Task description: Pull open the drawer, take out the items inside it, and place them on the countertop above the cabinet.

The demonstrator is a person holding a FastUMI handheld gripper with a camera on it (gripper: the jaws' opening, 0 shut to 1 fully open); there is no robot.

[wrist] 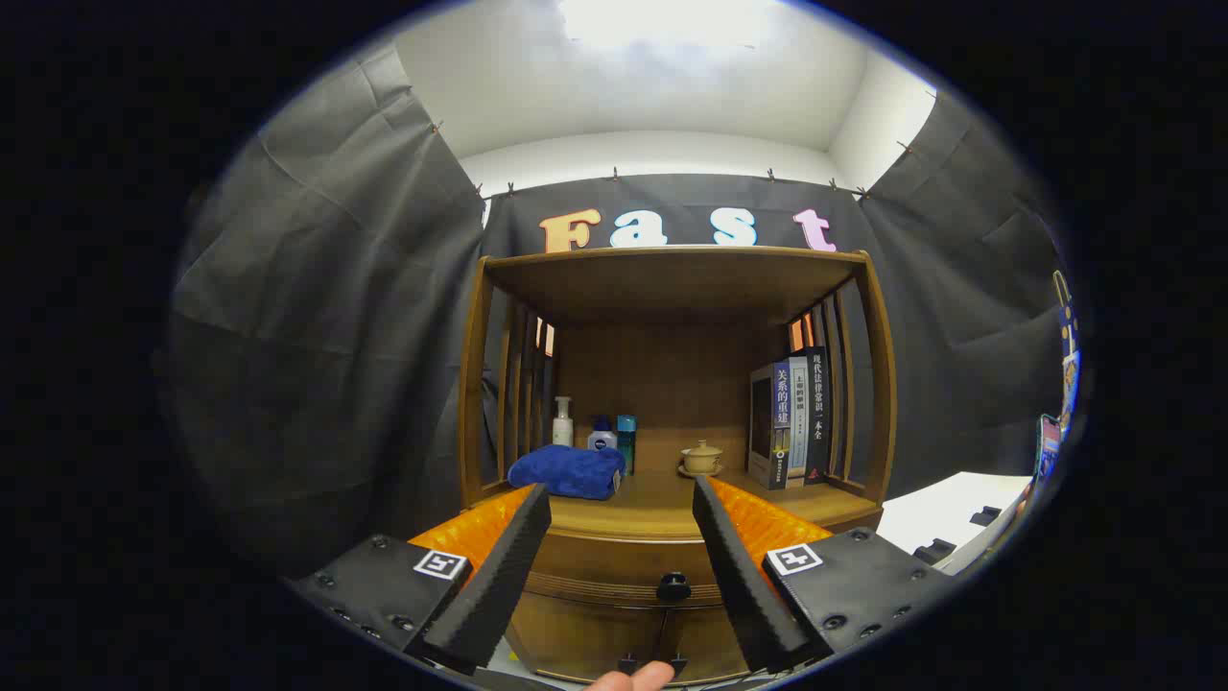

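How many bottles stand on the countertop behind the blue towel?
3: a white pump bottle, a short white-and-blue bottle and a teal bottle, side by side behind the towel. More may be hidden.

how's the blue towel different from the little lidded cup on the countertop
The blue towel is soft, folded and lies low and wide, beyond the gripper's open fingers; the lidded cup is tan, rigid, upright and smaller, on a saucer. The towel lies nearer the bottles, the cup nearer the books. Both rest on the countertop.
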